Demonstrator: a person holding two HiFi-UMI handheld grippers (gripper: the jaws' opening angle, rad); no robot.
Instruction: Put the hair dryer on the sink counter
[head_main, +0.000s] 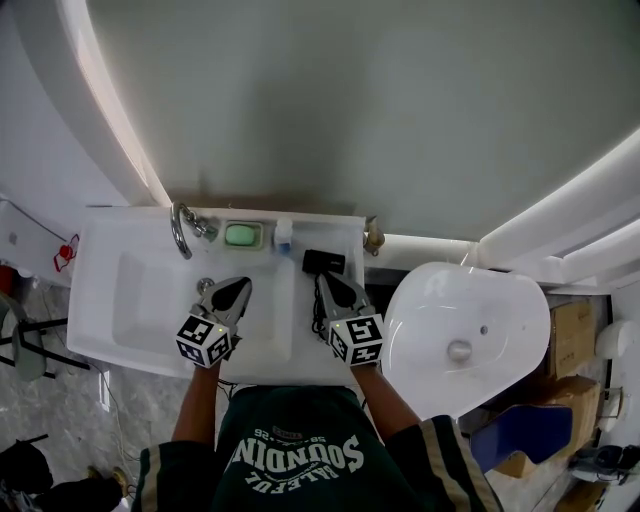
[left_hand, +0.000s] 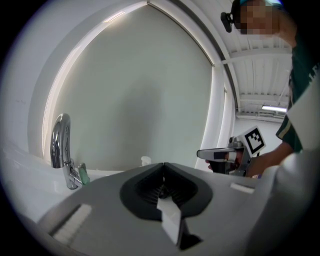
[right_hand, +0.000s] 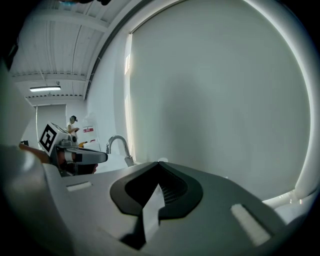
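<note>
A small black object (head_main: 323, 262), apparently the hair dryer, lies on the white sink counter (head_main: 330, 365) near its back edge, right of the basin. My right gripper (head_main: 322, 279) points at it from just in front, jaws shut and empty; whether they touch it I cannot tell. Over the basin's right side my left gripper (head_main: 243, 284) is also shut with nothing in it. In the left gripper view the closed tips (left_hand: 162, 166) face the wall. The right gripper view shows the same closed tips (right_hand: 159, 164). Neither gripper view shows the dryer.
A chrome faucet (head_main: 181, 230) stands at the basin's back left, with a green soap dish (head_main: 242, 235) and a small white bottle (head_main: 283, 236) beside it. A white toilet (head_main: 465, 335) sits to the right of the counter. Cardboard boxes (head_main: 572, 330) are stacked at the far right.
</note>
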